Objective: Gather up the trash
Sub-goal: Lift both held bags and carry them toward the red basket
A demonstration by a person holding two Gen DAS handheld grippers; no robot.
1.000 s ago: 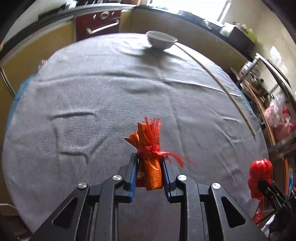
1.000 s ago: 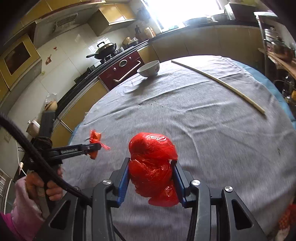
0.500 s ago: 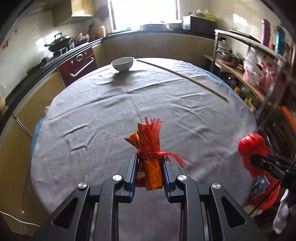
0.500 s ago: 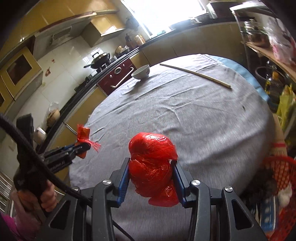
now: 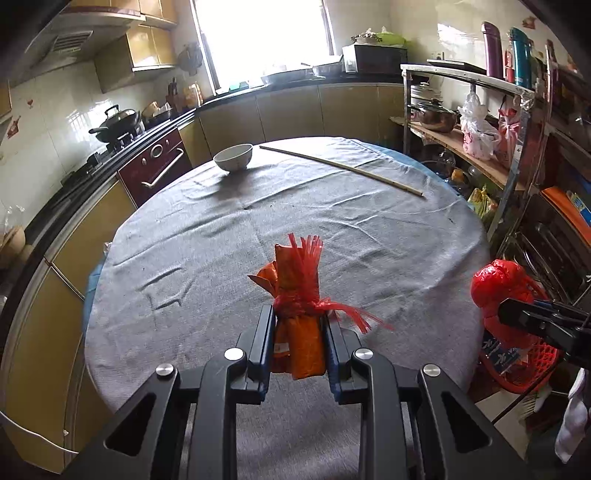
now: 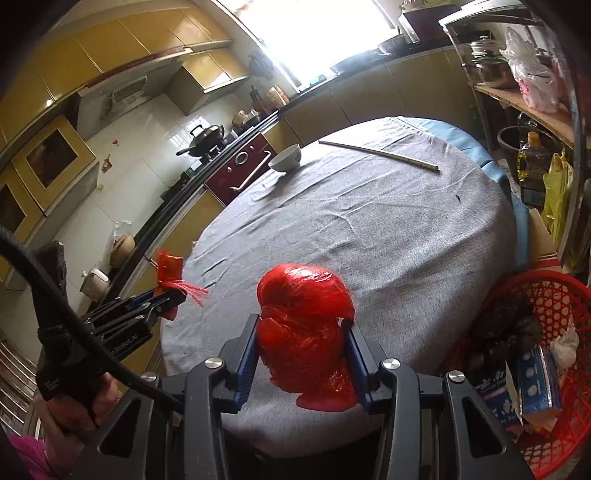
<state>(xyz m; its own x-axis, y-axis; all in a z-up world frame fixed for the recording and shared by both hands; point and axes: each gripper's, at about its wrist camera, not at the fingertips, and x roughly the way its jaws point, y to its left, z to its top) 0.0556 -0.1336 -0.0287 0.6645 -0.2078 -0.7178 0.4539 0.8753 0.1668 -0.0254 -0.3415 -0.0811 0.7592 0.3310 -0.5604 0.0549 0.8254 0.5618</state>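
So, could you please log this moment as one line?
left gripper: shut on orange packet | right gripper: shut on red bag | red basket: beside table

The left claw (image 6: pixel 168 301) body reads "Robot.AI"; box lettering is illegible.

Home kitchen, wok (image 5: pixel 117 122) on stove, oven (image 5: pixel 159 166), yellow cabinets (image 5: pixel 147 48), pot shelf (image 5: pixel 465 129)

Kitchen interior: a round table (image 5: pixel 369 236) under a wrinkled grey cloth (image 6: pixel 369 229). Yellow cabinets (image 5: pixel 280 110) line the white-tiled walls (image 6: pixel 147 125). A bright window (image 5: pixel 258 33) backlights the dark counter (image 5: pixel 295 79). A metal shelf rack (image 5: pixel 517 122) stands at right
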